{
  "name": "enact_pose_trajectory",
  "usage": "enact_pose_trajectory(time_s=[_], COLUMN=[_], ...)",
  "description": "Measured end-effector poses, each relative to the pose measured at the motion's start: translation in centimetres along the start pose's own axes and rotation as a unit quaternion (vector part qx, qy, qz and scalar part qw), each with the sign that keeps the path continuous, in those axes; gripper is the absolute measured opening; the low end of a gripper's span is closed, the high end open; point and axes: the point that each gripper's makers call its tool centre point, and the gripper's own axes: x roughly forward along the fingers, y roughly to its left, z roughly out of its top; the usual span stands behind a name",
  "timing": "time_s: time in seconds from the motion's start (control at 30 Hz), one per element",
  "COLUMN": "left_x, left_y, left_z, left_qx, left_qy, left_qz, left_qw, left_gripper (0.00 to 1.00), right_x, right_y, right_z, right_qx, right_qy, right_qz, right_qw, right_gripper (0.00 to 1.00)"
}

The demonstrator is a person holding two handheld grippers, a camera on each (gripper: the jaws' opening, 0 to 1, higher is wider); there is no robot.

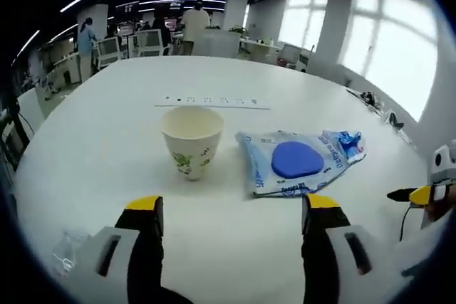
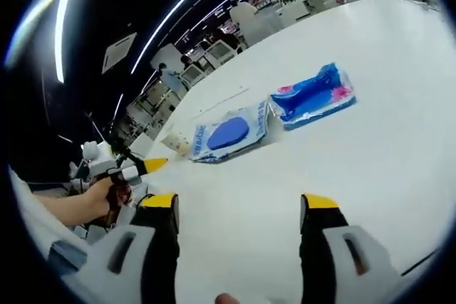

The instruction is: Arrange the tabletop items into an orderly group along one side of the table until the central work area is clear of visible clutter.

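1. White tabletop (image 1: pixel 107 140) carries a paper cup (image 1: pixel 192 140) printed with green leaves, standing upright near the middle of the table, just ahead of the left gripper (image 1: pixel 233 213).
2. Beside the cup, apart from it, lies a clear blue-printed bag (image 1: pixel 299 161) with a round blue pad inside; its knotted end points toward the table's far right edge.
3. A flush strip of power sockets (image 1: pixel 212 102) runs across the table beyond the cup.
4. The left gripper's yellow-tipped jaws stand spread wide with nothing between them, hovering over bare table short of the cup.
5. In the right gripper view, the right gripper (image 2: pixel 239 211) also has its jaws spread and empty above bare table.
6. Ahead of it lies the same bag with the blue pad, and just beyond that a second blue packet (image 2: pixel 313 96) with pink corners, the two nearly touching.
7. A crumpled clear wrapper (image 1: pixel 65 250) sits at the near left edge of the table.
8. People stand among desks in the office behind.
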Motion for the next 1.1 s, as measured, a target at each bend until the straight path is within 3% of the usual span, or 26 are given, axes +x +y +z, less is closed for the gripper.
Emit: enact_pose_trajectory(time_s=[0.5,0.83,1.1], left_x=[-0.2,0.6,2.2], left_y=[-0.2,1.5,2.2], left_z=[-0.1,2.5,6.0], left_qx=[-0.001,0.000,-0.006], left_qy=[0.004,-0.003,-0.024], left_qz=[-0.007,0.003,0.012], left_qw=[1.0000,1.0000,0.9996], left_gripper=[0.78,0.81,0.97], right_x=[-0.5,-1.0,-1.2], right_y=[0.0,-0.9,-1.1], right_z=[-0.8,-0.9,-1.7], right_qx=[0.008,0.009,0.015], right_qy=[0.002,-0.002,0.004], right_qz=[-0.007,-0.023,-0.030], right_qw=[0.9999,0.9997,0.9994], right_gripper=[0.65,0.64,0.63])
